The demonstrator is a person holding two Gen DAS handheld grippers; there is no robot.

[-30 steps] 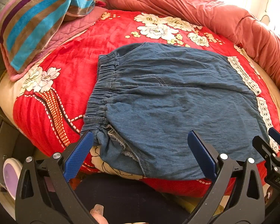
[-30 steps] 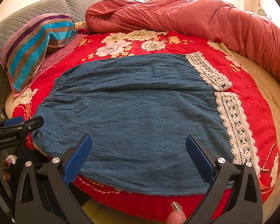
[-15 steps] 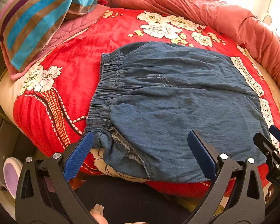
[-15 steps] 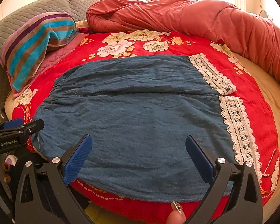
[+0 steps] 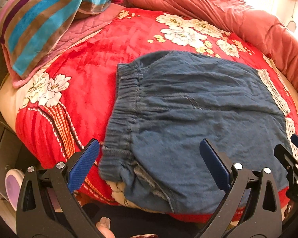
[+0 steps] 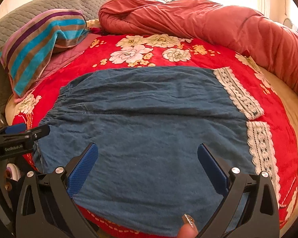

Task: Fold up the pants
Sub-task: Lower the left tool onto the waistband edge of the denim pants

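Bright daylight from behind washes over a bed covered by a red floral blanket, with a rolled rust-red quilt along its far side and a striped pillow at the grey quilted headboard. Spread flat across the blanket lie the pants, blue denim, one layer deep as far as I can judge: the gathered elastic waistband sits toward the pillow end, and the white lace cuffs of the two legs lie side by side toward the opposite end. The near edge of the cloth droops slightly over the bed's edge.

Folding looks not yet begun. No part of the fabric is doubled over, and the centre seam between the legs is still exposed on top. I would judge that the whole sequence is left: bringing one leg over the other, then folding cuffs toward waistband.

Near the waistband corner hovers the left gripper, its jaws spread wide with nothing between them; its left pad sits just beside the corner of the elastic. Over the near hem of the leg section hangs the right gripper, jaws likewise wide and empty, above the denim rather than pinching it.

No containers show that matter to the task; nothing holds the garment but the bed. A pale round object low at the left, off the bed, is too cropped to identify.
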